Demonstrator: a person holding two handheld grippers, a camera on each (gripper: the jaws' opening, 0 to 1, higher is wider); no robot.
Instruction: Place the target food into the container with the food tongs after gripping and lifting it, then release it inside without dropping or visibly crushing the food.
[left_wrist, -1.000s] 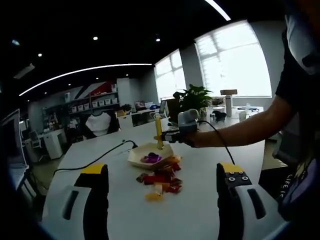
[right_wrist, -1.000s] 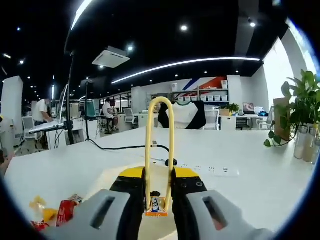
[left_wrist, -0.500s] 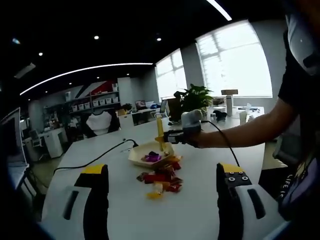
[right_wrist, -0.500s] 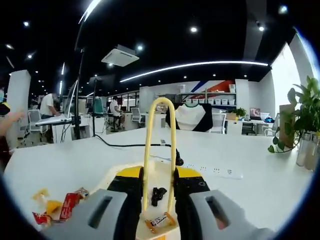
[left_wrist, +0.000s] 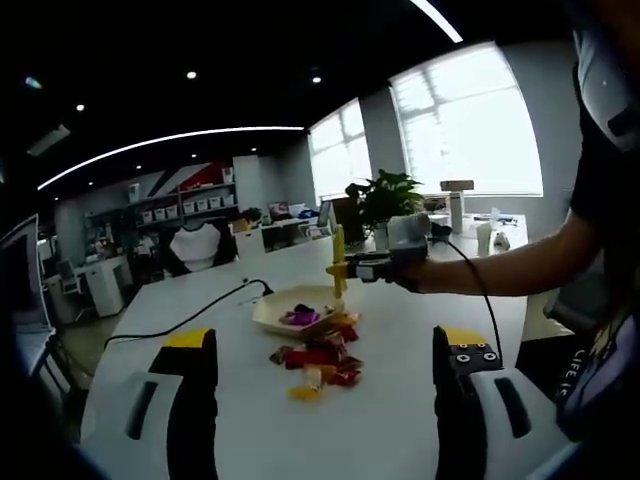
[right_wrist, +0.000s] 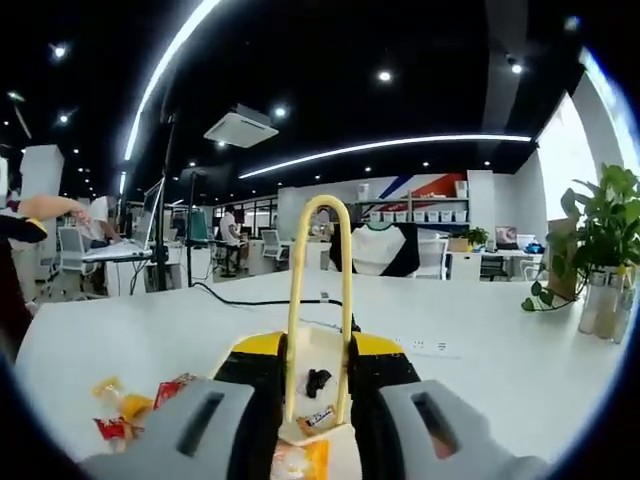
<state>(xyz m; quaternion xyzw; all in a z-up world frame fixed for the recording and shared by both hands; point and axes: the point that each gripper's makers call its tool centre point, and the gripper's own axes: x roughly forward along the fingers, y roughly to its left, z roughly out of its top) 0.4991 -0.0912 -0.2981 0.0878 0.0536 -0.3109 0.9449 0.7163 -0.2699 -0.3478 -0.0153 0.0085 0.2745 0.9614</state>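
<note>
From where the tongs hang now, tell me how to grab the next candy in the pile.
Take the yellow candy at the near edge of the pile, across its narrow width, coming from above. It lies apart from the red ones, so the tongs can straddle it.

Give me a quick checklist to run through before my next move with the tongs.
1. Grip on tool: the right gripper is shut on the yellow tongs. Ok.
2. Food at the tips: a small wrapped candy sits between the tong tips. Whether it is held or lying loose: cannot tell.
3. Position: the white container lies beneath the tong tips in the right gripper view. Ok.
4. Crushing: the candy is too small to judge. Cannot tell.
5. Left gripper: open, empty, well back from the container. Ok.
6. Candy pile: on the table beside the container, apart from the tongs. Ok.
</note>
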